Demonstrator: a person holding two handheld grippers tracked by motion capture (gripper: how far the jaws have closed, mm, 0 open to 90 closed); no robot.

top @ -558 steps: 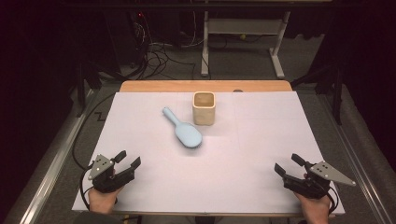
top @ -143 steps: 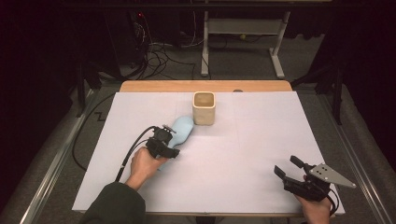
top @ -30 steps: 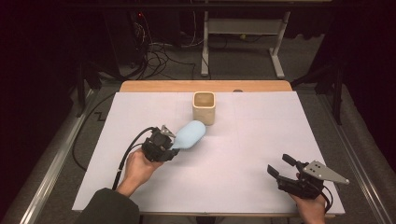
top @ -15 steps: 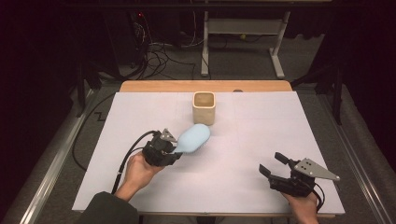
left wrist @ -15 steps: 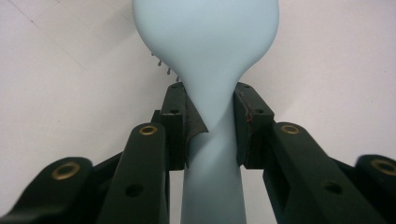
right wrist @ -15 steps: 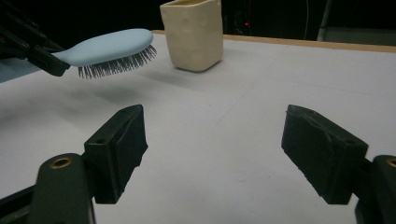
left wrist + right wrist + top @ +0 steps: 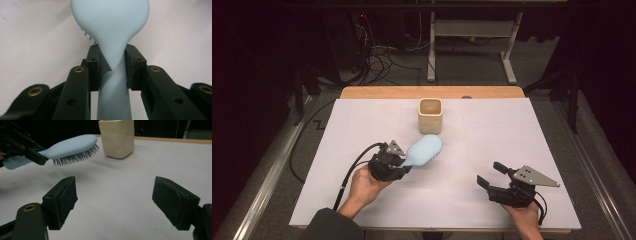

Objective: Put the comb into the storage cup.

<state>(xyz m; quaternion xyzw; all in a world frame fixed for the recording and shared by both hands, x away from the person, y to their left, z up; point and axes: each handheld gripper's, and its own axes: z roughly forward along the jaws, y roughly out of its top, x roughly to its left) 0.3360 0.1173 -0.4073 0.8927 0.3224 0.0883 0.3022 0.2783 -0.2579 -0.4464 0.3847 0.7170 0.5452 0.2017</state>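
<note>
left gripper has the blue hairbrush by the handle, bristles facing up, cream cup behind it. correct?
Not quite: the bristles face down, toward the white table cover. The right gripper view shows the hairbrush held off the surface with its bristles hanging under the head. The rest stands: the left gripper clamps the handle, and the cream cup stands behind the brush.

Left tongs [image 7: 404,161] clamped – right tongs [image 7: 492,174] just opening, empty.

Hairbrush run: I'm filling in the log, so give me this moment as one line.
left gripper: shut on hairbrush handle, lifted, bristles down | right gripper: open, empty, jaws just opening | cup: upright beyond brush
</note>
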